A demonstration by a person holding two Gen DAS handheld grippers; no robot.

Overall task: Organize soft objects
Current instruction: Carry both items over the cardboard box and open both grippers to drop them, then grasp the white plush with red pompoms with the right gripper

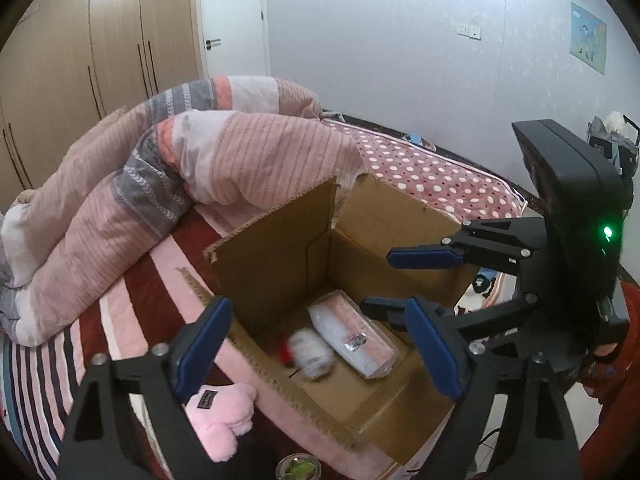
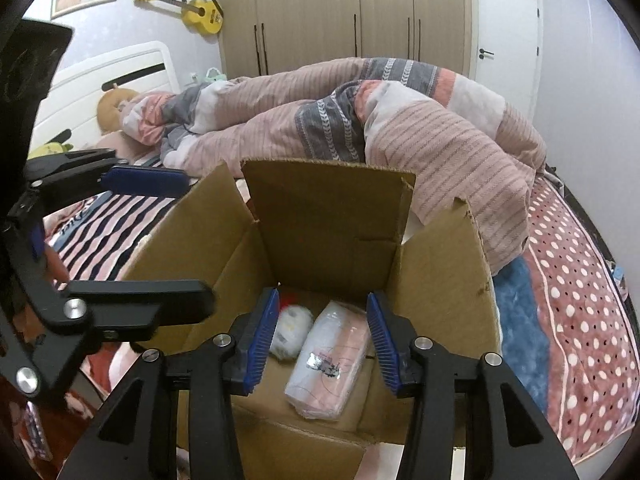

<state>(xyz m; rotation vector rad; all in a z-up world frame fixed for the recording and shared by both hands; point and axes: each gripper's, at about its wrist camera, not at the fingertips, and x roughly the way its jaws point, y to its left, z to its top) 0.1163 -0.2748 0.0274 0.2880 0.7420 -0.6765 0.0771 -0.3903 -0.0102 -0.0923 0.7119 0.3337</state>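
Observation:
An open cardboard box (image 1: 276, 248) (image 2: 328, 216) stands on the bed. Inside lie a pink-and-white cloth pack in clear plastic (image 1: 352, 334) (image 2: 332, 364) and a small white soft toy with a red part (image 1: 310, 354) (image 2: 294, 330), blurred in the left wrist view. My left gripper (image 1: 320, 340) is open and empty over the box's near corner. My right gripper (image 2: 322, 340) is open and empty above the box opening; it also shows in the left wrist view (image 1: 400, 280). A pink plush toy (image 1: 224, 416) lies on the bed beside the box, under my left finger.
A bunched pink striped duvet (image 1: 140, 196) (image 2: 380, 128) lies behind the box. A polka-dot blanket (image 1: 432, 176) (image 2: 580, 320) covers the bed's far side. Wardrobes (image 2: 340, 12) and a door (image 1: 234, 16) stand beyond. A small green-filled dish (image 1: 298, 468) sits at the lower edge.

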